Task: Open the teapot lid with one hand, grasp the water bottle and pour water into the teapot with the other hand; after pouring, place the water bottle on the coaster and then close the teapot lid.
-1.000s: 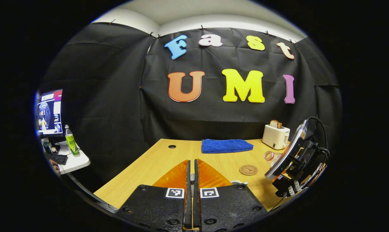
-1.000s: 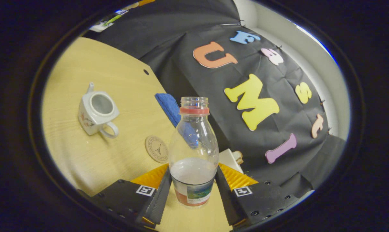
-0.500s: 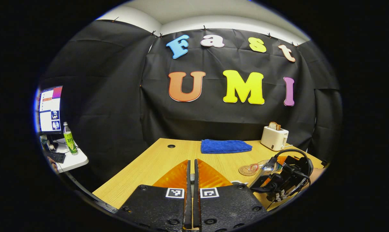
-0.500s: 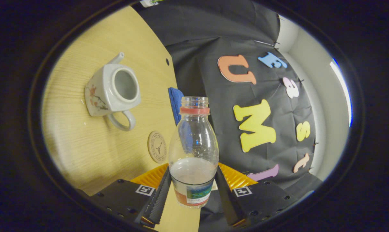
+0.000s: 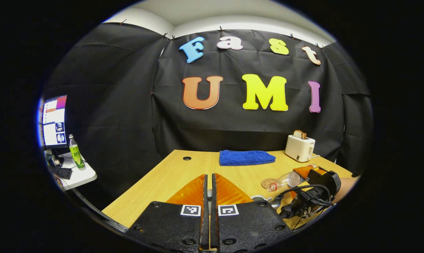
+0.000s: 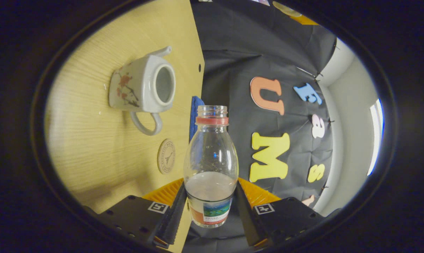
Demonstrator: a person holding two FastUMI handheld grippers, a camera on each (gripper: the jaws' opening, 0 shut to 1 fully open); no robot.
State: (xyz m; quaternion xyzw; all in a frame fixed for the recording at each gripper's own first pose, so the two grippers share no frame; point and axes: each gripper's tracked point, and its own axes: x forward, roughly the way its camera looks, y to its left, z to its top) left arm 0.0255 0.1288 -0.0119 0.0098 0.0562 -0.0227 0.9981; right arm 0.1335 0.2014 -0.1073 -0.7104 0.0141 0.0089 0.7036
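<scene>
Lying sideways, water bottle [image 5: 286, 180], neck leftward

Light wooden table [image 5: 169, 174] with a small round hole [image 5: 187, 158] near the far left corner. Folded blue towel [image 5: 246, 157] at the far edge. Cream toaster [image 5: 299, 148] holding a slice of toast [image 5: 299, 134], far right. Off to the left, white side desk [image 5: 79, 175] bearing a lit monitor [image 5: 53, 120], green-labelled bottle [image 5: 75, 152], black keyboard [image 5: 61, 172].
</scene>
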